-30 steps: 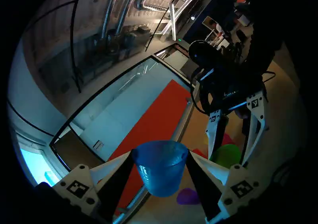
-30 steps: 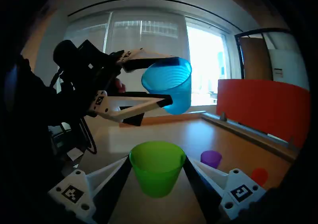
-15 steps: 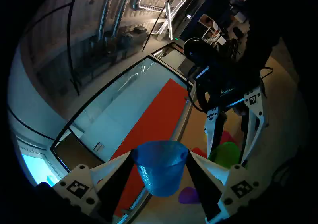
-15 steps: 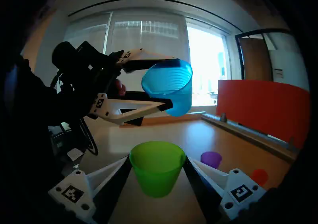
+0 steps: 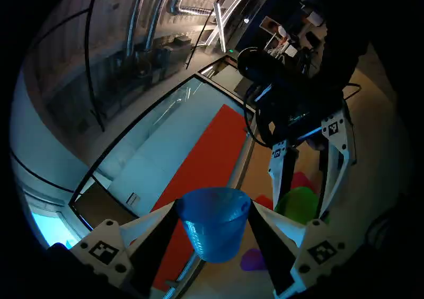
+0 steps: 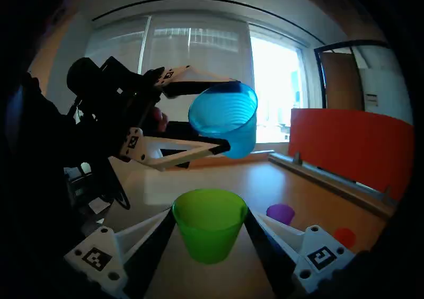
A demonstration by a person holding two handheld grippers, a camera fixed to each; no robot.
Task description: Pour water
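Left gripper point(image 5: 213, 217) clamps translucent blue plastic cup point(image 6: 223, 120), tipped at 12 o'clock over right gripper's point(image 6: 210, 217) clamped green plastic cup point(image 6: 210, 235), apparently to pour.

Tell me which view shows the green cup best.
The right gripper view: the green cup is near and whole, mouth visible, between the right tongs. The left gripper view shows the cup farther off, partly hidden by those tongs.

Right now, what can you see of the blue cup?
The blue cup is translucent plastic, tapered, with ringed ridges on its wall. The left gripper clamps it between both fingers. In the right gripper view it hangs in the air above and beyond the green cup, tipped so its open mouth faces that camera. Water inside cannot be made out.
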